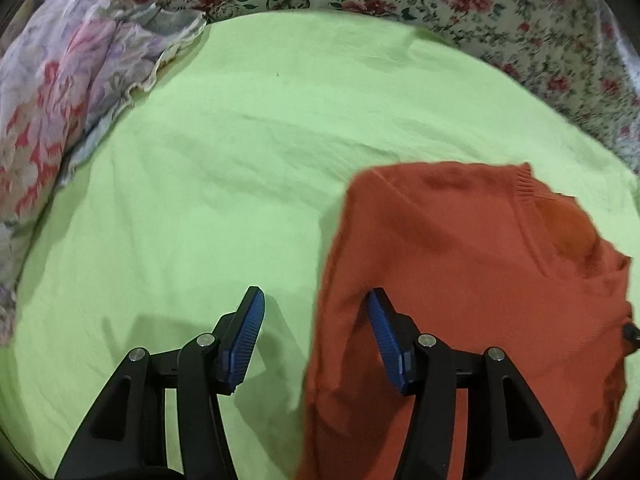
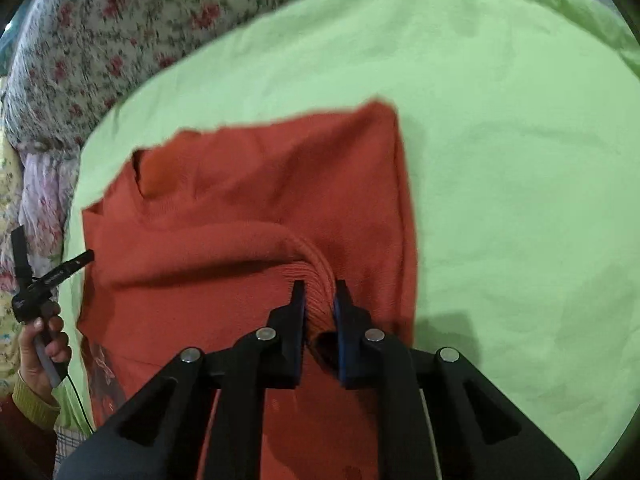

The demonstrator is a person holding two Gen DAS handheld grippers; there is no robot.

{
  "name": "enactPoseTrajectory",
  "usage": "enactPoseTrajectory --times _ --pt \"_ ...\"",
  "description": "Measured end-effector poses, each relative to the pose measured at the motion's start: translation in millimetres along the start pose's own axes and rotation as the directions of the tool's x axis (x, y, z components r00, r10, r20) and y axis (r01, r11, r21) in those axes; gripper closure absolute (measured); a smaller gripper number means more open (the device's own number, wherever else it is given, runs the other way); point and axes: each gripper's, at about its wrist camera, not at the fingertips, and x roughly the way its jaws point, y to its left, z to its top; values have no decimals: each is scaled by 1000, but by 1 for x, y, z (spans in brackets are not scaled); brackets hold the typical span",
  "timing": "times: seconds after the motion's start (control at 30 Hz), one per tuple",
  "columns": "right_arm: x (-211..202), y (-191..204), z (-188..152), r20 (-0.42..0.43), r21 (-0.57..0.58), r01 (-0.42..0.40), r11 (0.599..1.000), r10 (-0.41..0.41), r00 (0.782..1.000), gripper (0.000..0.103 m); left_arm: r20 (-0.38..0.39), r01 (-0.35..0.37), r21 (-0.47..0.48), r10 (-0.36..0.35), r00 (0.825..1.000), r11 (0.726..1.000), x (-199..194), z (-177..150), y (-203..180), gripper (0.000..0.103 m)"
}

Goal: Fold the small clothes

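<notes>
An orange knit sweater (image 1: 460, 264) lies partly folded on a light green sheet (image 1: 224, 168), its ribbed neckline at the far right. My left gripper (image 1: 316, 294) hangs open above the sweater's left edge, with nothing between its blue pads (image 1: 250, 336). In the right wrist view the same sweater (image 2: 248, 184) has a sleeve drawn across its body. My right gripper (image 2: 319, 285) is shut on that sleeve's ribbed cuff (image 2: 316, 276), which is bunched between the two pads. The left gripper's fingers (image 2: 72, 266) show at the left border, held by a hand (image 2: 44, 344).
A floral bedspread (image 1: 500, 4) surrounds the green sheet at the back and right. A crumpled pastel floral cloth (image 1: 60, 92) is heaped at the sheet's left edge. Bare green sheet (image 2: 520, 160) spreads to the right of the sweater.
</notes>
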Motion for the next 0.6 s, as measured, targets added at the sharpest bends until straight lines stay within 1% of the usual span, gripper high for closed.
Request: enactPoseTrajectory --times 0.03,0.07,0.13,0.17,0.2,0.23,0.27,0.3,0.33,0.37,0.4,0.5,0.6 --pt "-3 -2 1 7 8 12 1000 -12 1000 90 -5 -23 5 23 1000 1000 6 5 -1 47" --pt "2 -3 2 3 22 16 1000 -17 1000 89 -10 -36 3 36 999 999 12 11 0 45" --pt "14 -13 3 -43 61 14 998 -12 999 87 -12 -37 -16 37 999 999 16 17 1 44" --pt "17 -19 3 -47 94 -9 995 13 999 86 -13 -33 -23 33 999 999 15 19 2 44" --pt "16 -20 2 -41 119 -23 993 28 999 82 -14 -32 -26 31 999 999 14 19 3 44" --pt "12 -21 2 -33 136 -32 990 37 999 80 -13 -31 -27 31 999 999 11 19 3 44" --pt "8 -20 1 -25 138 -25 990 29 999 77 -11 -28 -26 28 1000 999 5 15 7 44" --pt "2 -19 -1 -15 134 -4 991 6 1000 70 -11 -23 -22 22 1000 1000 0 12 7 44" --pt "-5 -17 -3 -6 131 29 991 -28 1000 64 -14 -13 -13 13 1000 1000 -7 7 8 44" --pt "-12 -18 -6 4 133 60 989 -61 998 55 -19 0 -5 0 1000 1000 -13 0 10 45" --pt "-22 -19 -11 21 141 69 988 -72 997 53 -24 13 -1 -13 1000 1000 -20 -8 13 45" --pt "-38 -20 -27 32 140 20 990 -25 999 52 -44 58 15 -57 997 998 -43 -44 15 45" --pt "-48 -5 -51 19 84 -26 996 24 1000 52 -71 78 32 -75 995 996 -63 -80 19 45"
